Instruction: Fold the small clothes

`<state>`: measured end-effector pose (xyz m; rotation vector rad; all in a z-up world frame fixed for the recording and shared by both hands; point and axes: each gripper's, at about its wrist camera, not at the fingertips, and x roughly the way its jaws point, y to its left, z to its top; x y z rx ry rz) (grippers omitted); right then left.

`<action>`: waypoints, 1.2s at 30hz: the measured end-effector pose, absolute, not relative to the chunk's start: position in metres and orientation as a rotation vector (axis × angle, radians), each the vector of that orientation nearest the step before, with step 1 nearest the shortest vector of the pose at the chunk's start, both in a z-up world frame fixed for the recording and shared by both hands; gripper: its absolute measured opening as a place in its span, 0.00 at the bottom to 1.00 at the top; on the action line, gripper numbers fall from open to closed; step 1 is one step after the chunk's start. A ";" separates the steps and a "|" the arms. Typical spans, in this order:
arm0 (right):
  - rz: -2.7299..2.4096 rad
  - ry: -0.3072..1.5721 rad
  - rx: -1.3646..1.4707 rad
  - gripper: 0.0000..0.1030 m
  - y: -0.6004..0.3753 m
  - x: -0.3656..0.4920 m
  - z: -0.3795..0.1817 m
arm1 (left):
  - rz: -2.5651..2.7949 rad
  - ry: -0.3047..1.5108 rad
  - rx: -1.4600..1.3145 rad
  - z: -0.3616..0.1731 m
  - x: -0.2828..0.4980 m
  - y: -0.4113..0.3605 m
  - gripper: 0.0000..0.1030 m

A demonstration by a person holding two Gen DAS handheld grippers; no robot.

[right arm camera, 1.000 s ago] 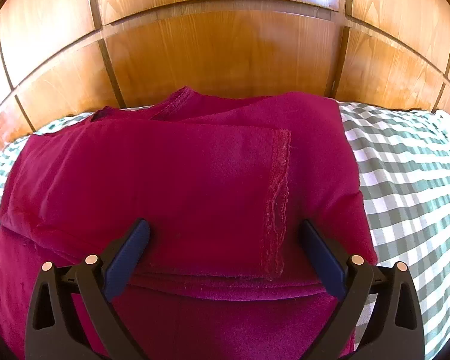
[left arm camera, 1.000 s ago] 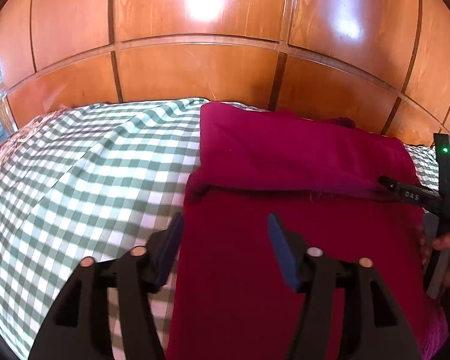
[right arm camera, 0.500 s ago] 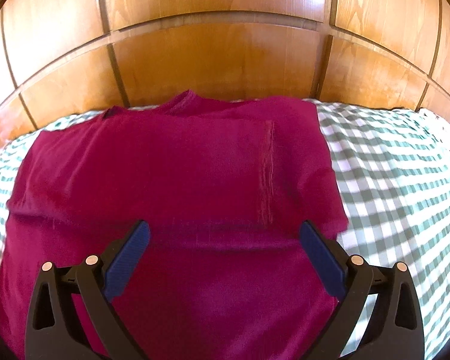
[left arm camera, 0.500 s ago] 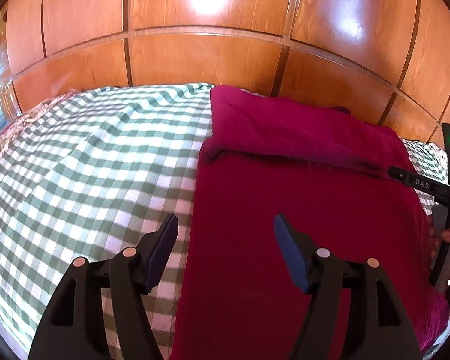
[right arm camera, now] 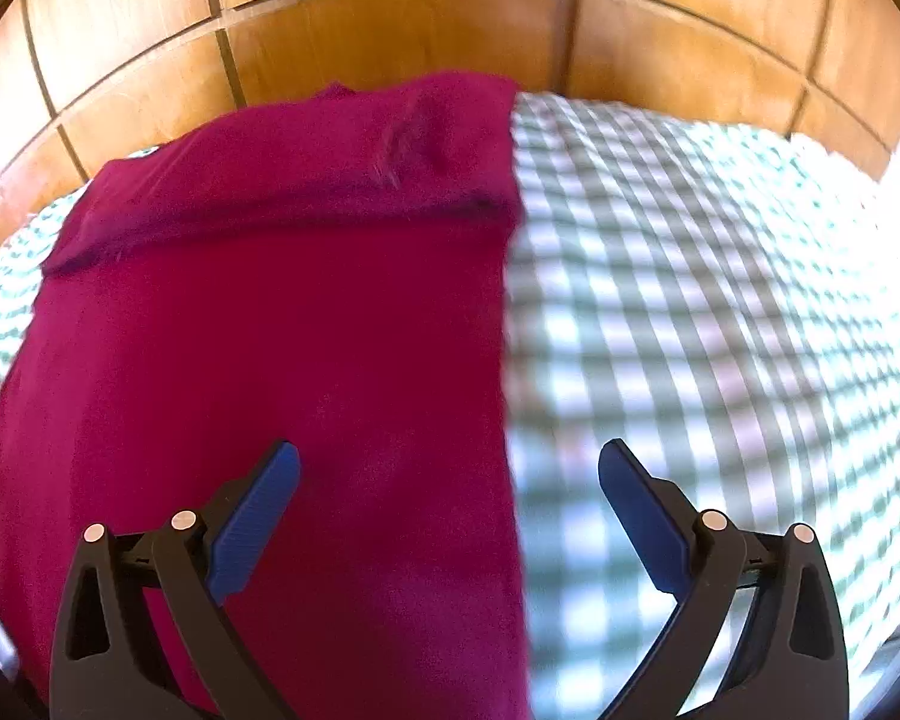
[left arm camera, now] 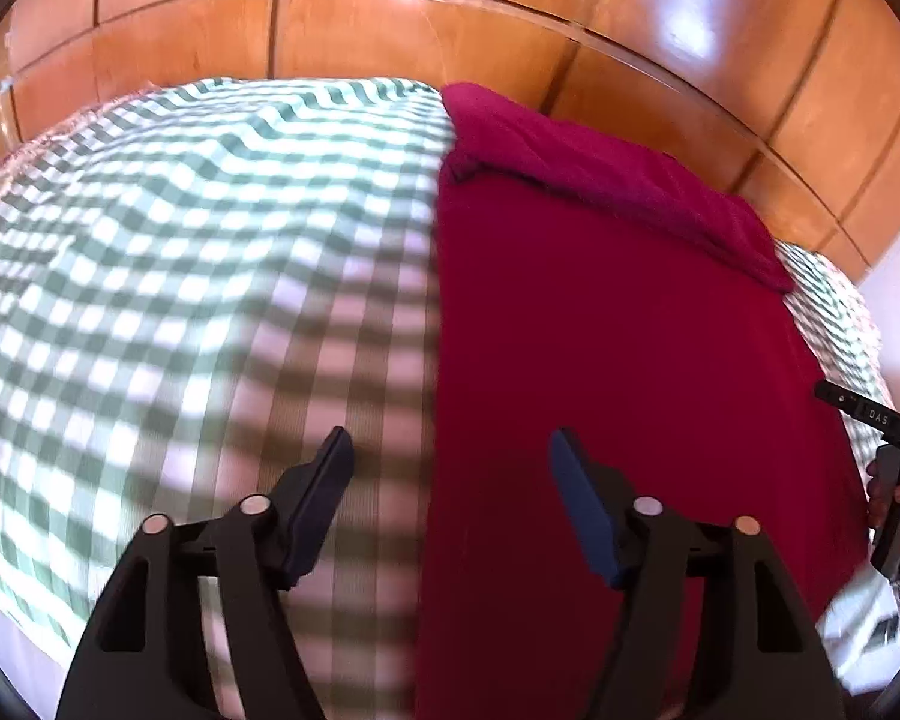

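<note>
Your left gripper (left arm camera: 450, 468) is spread wide, nothing between the fingers. It hangs over the garment's left edge: one finger over the checked bedcover (left arm camera: 180, 252), the other over red cloth. Your right gripper (right arm camera: 450, 480) is likewise spread & empty, straddling the garment's right edge, left finger over cloth, right finger over the bedcover. In the left wrist view the right gripper's body shows at the frame's right side, hand on its handle.

Crimson garment (right arm camera: 270, 348) lies flat on the bed, running from the near edge to the far edge by the wooden panel wall (right arm camera: 390, 18). Its far end is doubled back on itself, forming a thicker band (left arm camera: 618, 186) across the width. Both views are motion-blurred; fine detail of seams can't be read.
</note>
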<state>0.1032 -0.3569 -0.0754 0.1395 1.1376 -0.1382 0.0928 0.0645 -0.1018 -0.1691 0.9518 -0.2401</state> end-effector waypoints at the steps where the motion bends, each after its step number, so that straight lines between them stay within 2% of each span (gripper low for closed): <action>1: -0.134 1.144 0.159 0.96 -0.359 0.093 -0.075 | -0.257 0.955 -0.162 -0.102 0.087 0.065 0.57; 4: -0.116 1.157 0.219 0.94 -0.364 0.054 -0.074 | -0.318 0.969 -0.139 -0.103 0.065 0.065 0.51; 8: -0.065 1.175 0.244 0.82 -0.355 0.019 -0.070 | -0.349 1.000 -0.104 -0.105 0.047 0.057 0.50; 9: -0.053 1.181 0.250 0.77 -0.352 0.014 -0.069 | -0.355 1.005 -0.097 -0.106 0.043 0.055 0.50; 10: -0.038 1.193 0.246 0.74 -0.347 0.010 -0.069 | -0.360 1.007 -0.083 -0.108 0.040 0.051 0.46; 11: -0.027 1.199 0.235 0.68 -0.342 0.005 -0.069 | -0.364 1.007 -0.072 -0.108 0.039 0.049 0.42; 12: -0.011 1.205 0.223 0.55 -0.339 0.004 -0.068 | -0.372 1.007 -0.059 -0.108 0.036 0.047 0.30; 13: 0.013 1.211 0.217 0.48 -0.334 0.003 -0.067 | -0.380 1.006 -0.056 -0.108 0.035 0.046 0.24; 14: 0.025 1.211 0.215 0.36 -0.332 0.002 -0.065 | -0.391 1.003 -0.060 -0.106 0.034 0.047 0.17; 15: 0.037 1.210 0.217 0.23 -0.331 0.002 -0.063 | -0.393 0.998 -0.064 -0.104 0.033 0.047 0.15; 17: 0.068 1.197 0.250 0.12 -0.335 0.008 -0.059 | -0.402 0.983 -0.079 -0.099 0.034 0.049 0.13; 27: 0.085 1.046 0.456 0.11 -0.364 0.075 -0.033 | -0.526 0.903 -0.362 -0.054 0.090 0.070 0.12; 34: 0.016 1.034 0.489 0.11 -0.388 0.148 -0.044 | -0.475 0.895 -0.378 -0.049 0.175 0.053 0.12; 36: 0.009 1.032 0.513 0.11 -0.394 0.169 -0.047 | -0.442 0.901 -0.371 -0.048 0.199 0.048 0.17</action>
